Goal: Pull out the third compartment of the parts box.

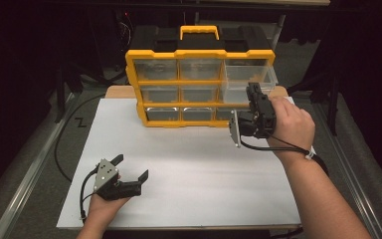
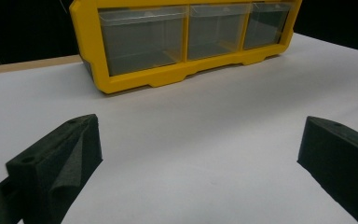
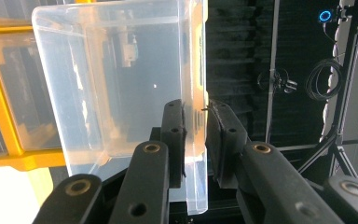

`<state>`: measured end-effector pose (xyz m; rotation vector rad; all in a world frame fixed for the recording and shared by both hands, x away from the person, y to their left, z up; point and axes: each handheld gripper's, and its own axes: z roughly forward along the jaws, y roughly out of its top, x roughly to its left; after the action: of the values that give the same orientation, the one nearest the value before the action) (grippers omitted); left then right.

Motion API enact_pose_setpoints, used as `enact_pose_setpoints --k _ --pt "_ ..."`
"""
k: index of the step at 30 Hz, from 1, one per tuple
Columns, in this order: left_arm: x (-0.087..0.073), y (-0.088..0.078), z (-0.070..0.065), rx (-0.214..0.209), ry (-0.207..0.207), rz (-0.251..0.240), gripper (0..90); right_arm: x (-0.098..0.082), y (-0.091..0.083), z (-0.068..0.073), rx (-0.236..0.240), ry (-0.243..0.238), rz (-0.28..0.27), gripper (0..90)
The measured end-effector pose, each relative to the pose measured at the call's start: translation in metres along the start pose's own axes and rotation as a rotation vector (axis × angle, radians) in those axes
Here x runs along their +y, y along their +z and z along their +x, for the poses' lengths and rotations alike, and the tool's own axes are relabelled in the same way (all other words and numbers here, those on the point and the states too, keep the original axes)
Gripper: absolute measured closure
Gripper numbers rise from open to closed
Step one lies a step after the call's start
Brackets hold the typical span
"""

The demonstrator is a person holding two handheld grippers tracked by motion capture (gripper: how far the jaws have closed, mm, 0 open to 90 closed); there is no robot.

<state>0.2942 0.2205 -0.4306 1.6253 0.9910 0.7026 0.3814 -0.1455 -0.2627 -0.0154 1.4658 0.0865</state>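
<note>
white table top (image 1: 189, 174) | dark curtains behind | tripod and coiled cable (image 3: 324, 79) at back

Clear drawer pulled out of yellow organizer

The clear drawer (image 1: 248, 75) juts from the top-right slot of the yellow 9-drawer organizer (image 1: 135, 79) standing upright on the white tabletop.

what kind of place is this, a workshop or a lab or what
Probably a lab or studio set up for recording, not a home. A white table stands among dark curtains; a tripod and coiled cable stand behind it; a yellow drawer organizer is the sole prop.
</note>
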Motion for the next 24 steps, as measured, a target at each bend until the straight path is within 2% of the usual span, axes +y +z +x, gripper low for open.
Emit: enact_pose_setpoints --k 4,6,14,20,24 --pt "0.0 0.0 0.0 0.001 -0.001 -0.001 0.5 0.0 0.0 -0.001 0.008 0.014 0.001 77.5" --pt "0.0 0.0 0.0 0.002 -0.001 -0.001 0.5 0.001 -0.002 -0.002 0.006 0.016 -0.011 70.0" --pt "0.0 -0.001 0.001 0.006 -0.004 0.0 0.5 0.001 -0.019 0.002 0.06 0.015 -0.049 58.6" --pt "0.0 -0.002 0.003 0.014 -0.009 -0.003 0.5 -0.002 -0.032 0.019 0.095 0.025 -0.063 53.7" --pt "0.0 -0.002 0.003 0.019 -0.007 -0.002 0.5 -0.005 -0.039 0.042 0.129 0.031 -0.064 51.1"
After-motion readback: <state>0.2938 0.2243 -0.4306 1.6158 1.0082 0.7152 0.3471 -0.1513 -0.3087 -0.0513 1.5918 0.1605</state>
